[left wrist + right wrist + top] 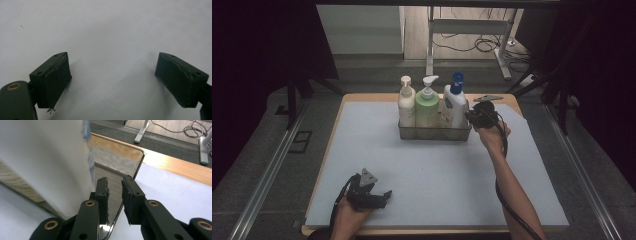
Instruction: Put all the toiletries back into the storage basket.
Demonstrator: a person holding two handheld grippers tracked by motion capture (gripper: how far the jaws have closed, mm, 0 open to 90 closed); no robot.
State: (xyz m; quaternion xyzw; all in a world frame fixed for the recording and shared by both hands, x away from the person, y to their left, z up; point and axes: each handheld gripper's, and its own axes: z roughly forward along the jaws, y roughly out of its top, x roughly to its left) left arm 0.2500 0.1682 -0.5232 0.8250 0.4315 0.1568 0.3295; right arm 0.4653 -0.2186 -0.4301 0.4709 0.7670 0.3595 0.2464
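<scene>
Item 1. Rectangular metal caddy with clear or mirrored walls (pixel 434 133), standing at the far middle of the tabletop. Its end wall shows close up in the right gripper view (pixel 117 173), with a rounded metal rim.

Item 2. Contents of the caddy, in a row: a white pump bottle (pixel 406 102) at the left end, a pale green pump bottle (pixel 427 105) in the middle, a white bottle with a blue cap (pixel 455 102) at the right end. All three stand upright.

Item 3. Right gripper (pixel 478 116), black, held in the person's right hand (pixel 492 136) at the right end of the caddy. In the right gripper view its fingers (pixel 103 192) straddle the caddy's end wall, one inside and one outside, with a narrow gap between them. Whether the pads already press on the wall I cannot tell; a sliver of space shows at the outer pad. The white bottle's side stands just beside the inner finger.

Item 4. Left gripper (pixel 382 196), black with a grey three-cornered plate, in the left hand (pixel 349 217) at the near left edge, well apart from the caddy. Fingers (pixel 53 80) released, spread wide, nothing between them.

Item 5. Tabletop, wooden-edged with a pale grey mat (pixel 437 175).
</scene>
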